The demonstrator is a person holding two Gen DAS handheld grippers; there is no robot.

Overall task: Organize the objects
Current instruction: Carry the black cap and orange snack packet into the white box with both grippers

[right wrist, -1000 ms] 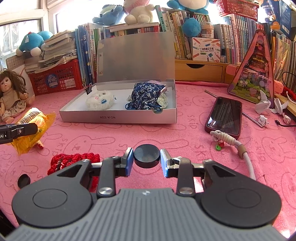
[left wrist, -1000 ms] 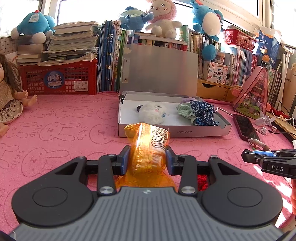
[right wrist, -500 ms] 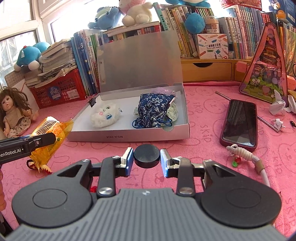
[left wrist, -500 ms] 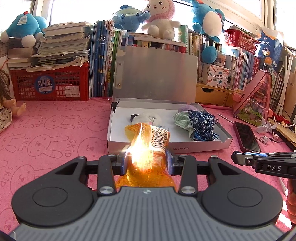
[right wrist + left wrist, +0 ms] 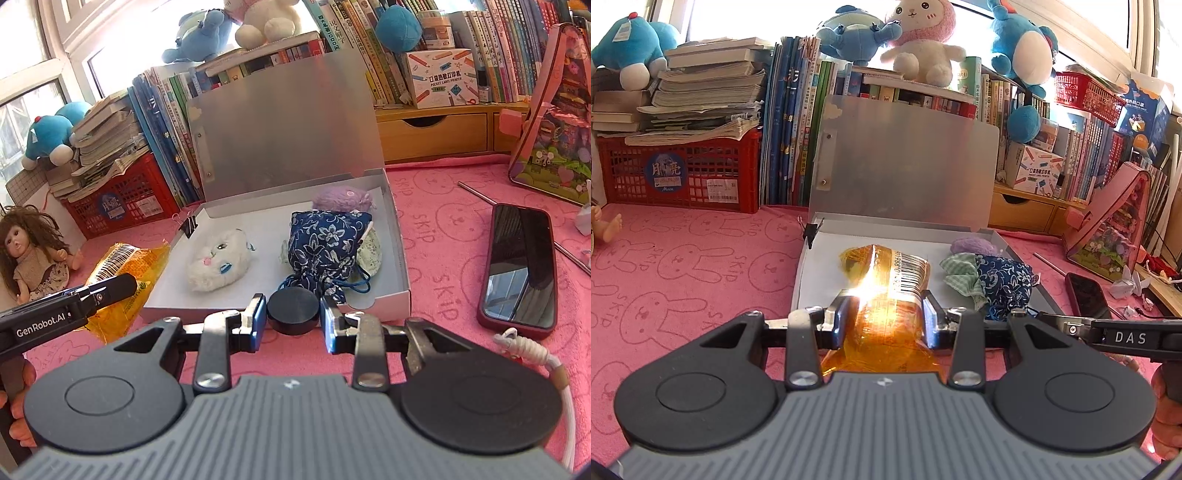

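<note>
My left gripper (image 5: 885, 314) is shut on an orange snack packet (image 5: 886, 291) and holds it over the front left of the open white box (image 5: 798, 280). The packet also shows in the right wrist view (image 5: 127, 266), at the box's left wall (image 5: 159, 295). My right gripper (image 5: 293, 321) is shut on a black round disc (image 5: 293, 312) just in front of the box's front wall. In the box lie a white plush cat (image 5: 218, 264), a blue floral pouch (image 5: 325, 251), a green checked cloth (image 5: 960, 273) and a purple plush (image 5: 341, 197).
A phone (image 5: 519, 269) and a white cord (image 5: 524, 347) lie right of the box on the pink cloth. A doll (image 5: 27, 254) sits at the left. A red crate (image 5: 679, 173), books and a pink triangular case (image 5: 1115, 225) line the back.
Both grippers have moved forward to the box. The packet has gone from short of the front wall to over the box's left part. The disc has come up to the front wall.
</note>
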